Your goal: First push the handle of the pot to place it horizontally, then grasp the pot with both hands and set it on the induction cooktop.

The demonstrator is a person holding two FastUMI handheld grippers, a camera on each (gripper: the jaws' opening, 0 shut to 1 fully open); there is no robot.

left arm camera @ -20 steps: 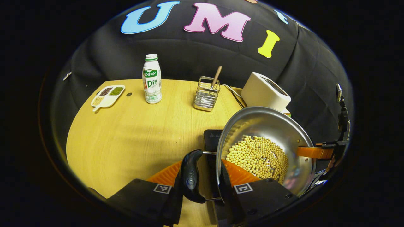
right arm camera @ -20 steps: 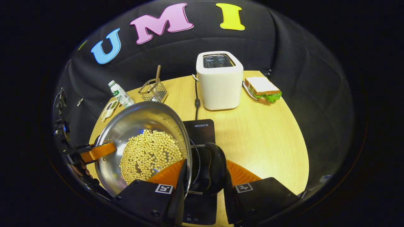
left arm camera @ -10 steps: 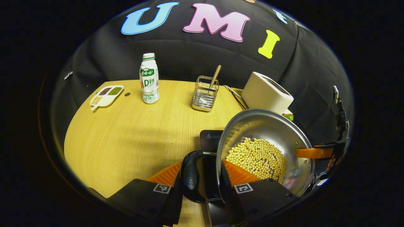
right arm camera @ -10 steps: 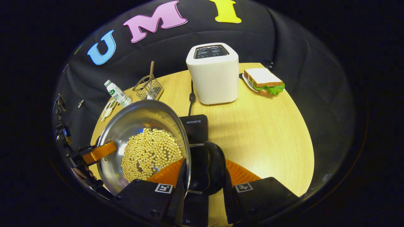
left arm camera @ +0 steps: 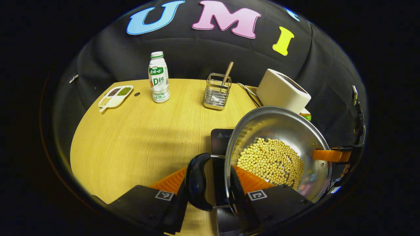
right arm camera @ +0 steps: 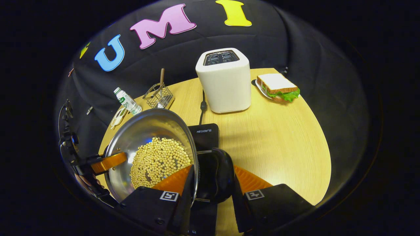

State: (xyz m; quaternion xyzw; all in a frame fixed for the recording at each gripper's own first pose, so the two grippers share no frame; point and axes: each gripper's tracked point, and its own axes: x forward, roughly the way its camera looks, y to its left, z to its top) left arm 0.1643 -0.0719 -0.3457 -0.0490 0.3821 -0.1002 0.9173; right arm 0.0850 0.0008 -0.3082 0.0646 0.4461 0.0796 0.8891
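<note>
The left gripper (left arm camera: 210, 183) squeezes one black side handle (left arm camera: 197, 182) of the pot (left arm camera: 279, 131), and the right gripper (right arm camera: 210, 183) squeezes the other handle (right arm camera: 221, 175). The pot, full of yellow beans (left arm camera: 270, 160), is over the black induction cooktop (right arm camera: 205, 136) on the wooden table (right arm camera: 282, 137).

gripper (left arm camera: 210, 183) clamps pot (left arm camera: 279, 154) handle (left arm camera: 197, 182) — cooktop (left arm camera: 220, 141) below

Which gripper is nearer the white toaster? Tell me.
Right, probably. The right gripper, on the steel pot's handle, faces the white toaster directly; the left gripper sees it beyond the pot.
</note>
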